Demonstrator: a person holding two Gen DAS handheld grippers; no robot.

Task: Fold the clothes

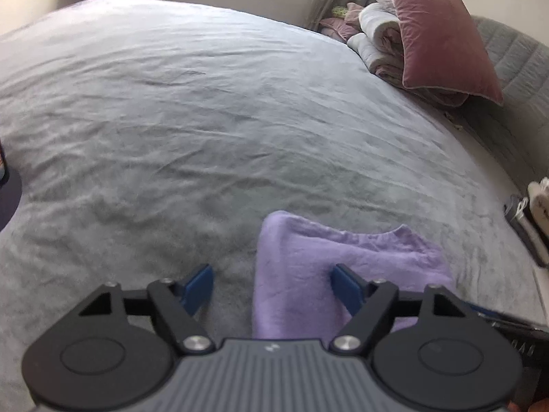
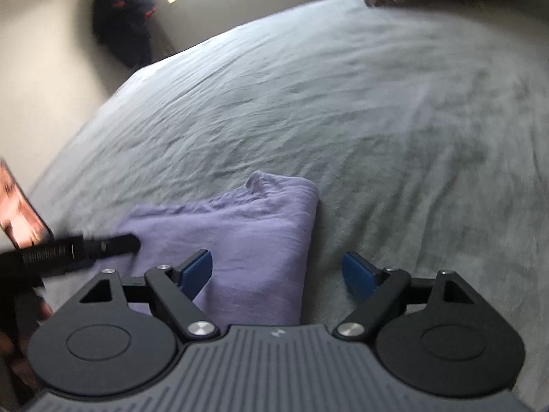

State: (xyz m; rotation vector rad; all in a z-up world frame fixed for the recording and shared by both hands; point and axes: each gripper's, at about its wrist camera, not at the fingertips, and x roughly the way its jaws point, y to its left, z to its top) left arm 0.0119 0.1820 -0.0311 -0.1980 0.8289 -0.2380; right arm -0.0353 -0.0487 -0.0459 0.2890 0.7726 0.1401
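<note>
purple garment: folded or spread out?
Folded. The purple garment lies as a compact, layered rectangle on the grey bedspread, with a doubled edge along its right side.

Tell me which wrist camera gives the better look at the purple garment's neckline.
The left wrist view: it is sharp and shows the purple garment with its curved neckline at the far edge, between the open fingers of the left gripper. The right wrist view is motion-blurred; the collar shows only as a small bump.

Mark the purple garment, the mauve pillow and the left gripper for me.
purple garment (image 2: 240, 240): right wrist view, middle of the folded cloth.
mauve pillow (image 1: 442, 34): left wrist view, centre of its face.
left gripper (image 1: 272, 286): left wrist view, midway between its open blue fingertips.
</note>
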